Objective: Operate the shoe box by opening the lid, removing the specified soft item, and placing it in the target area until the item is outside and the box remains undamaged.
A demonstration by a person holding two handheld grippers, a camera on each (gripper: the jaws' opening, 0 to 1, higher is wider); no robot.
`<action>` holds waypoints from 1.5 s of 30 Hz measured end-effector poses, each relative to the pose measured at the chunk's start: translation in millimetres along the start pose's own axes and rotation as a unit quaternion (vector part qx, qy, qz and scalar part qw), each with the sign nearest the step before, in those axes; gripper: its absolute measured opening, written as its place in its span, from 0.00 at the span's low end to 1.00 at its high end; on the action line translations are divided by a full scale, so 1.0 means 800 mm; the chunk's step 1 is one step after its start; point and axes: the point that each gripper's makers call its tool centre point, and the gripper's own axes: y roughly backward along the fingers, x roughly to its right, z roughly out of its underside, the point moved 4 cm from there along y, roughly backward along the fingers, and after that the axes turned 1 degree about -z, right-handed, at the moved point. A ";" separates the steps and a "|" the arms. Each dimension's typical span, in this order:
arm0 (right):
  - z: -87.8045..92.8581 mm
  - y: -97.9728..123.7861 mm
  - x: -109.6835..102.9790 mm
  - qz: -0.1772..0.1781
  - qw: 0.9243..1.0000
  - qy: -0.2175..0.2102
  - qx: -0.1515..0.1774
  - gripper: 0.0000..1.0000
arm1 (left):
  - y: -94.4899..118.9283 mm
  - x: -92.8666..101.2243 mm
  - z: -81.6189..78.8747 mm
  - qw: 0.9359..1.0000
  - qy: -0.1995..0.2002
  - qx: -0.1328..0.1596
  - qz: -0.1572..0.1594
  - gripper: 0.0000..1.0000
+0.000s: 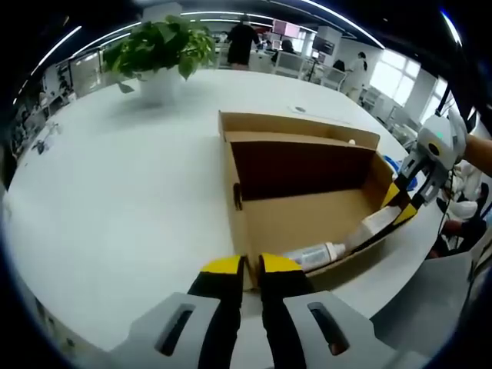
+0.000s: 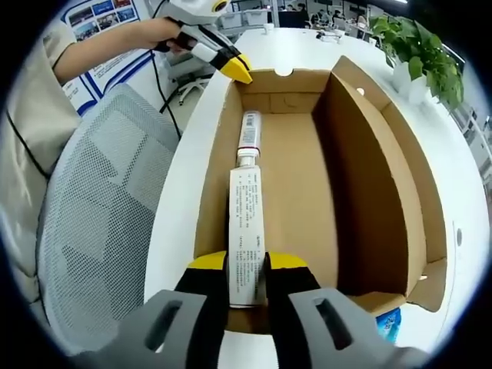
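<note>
Left gripper view: looks across a white table (image 1: 115, 200) at an open cardboard shoe box (image 1: 307, 215), lid (image 1: 300, 127) folded back and standing upright at the far side. Own left gripper (image 1: 252, 269) sits at the box's near wall, yellow-tipped jaws close together with only a thin slit between them, pinching the cardboard edge or just touching it; cannot tell which. Inside, along the near wall, lies a white tube (image 1: 327, 252), cap end toward the left gripper. At the box's right end, the right gripper (image 1: 400, 207) reaches in from a hand at the frame edge, jaws on the tube's far end. Potted green plant (image 1: 161, 50) well apart at the table's far side; people standing in the room beyond.

Right gripper view: looks lengthwise down the box interior. Own right gripper (image 2: 246, 265) narrowly parted and clamped on the flat end of the tube (image 2: 246, 223), which runs straight away along the box floor near the left wall, cap end farthest. At the far left corner, the left gripper (image 2: 234, 68) meets the box rim, held by a person's hand. Grey mesh chair (image 2: 100, 223) beside the table at left; plant (image 2: 419, 46) at upper right; lid flap along the right side.
</note>
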 end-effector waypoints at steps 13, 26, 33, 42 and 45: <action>-0.014 0.030 0.006 0.024 0.999 -0.011 0.024 0.15 | -0.001 -0.001 -0.001 1.000 0.001 -0.004 -0.003 0.05; -0.043 0.096 0.011 0.054 0.996 0.000 0.072 0.15 | -0.001 0.000 0.000 1.000 0.002 -0.008 -0.006 0.05; -0.046 0.129 0.016 0.071 0.994 0.005 0.085 0.15 | 0.000 0.001 0.001 1.000 0.002 -0.010 -0.007 0.05; -0.032 0.165 0.022 0.095 0.991 0.009 0.090 0.15 | 0.001 0.002 0.001 1.000 0.001 -0.014 -0.009 0.04; -0.021 0.179 0.026 0.103 0.991 0.010 0.088 0.15 | 0.000 0.001 0.001 1.000 0.003 -0.016 -0.009 0.04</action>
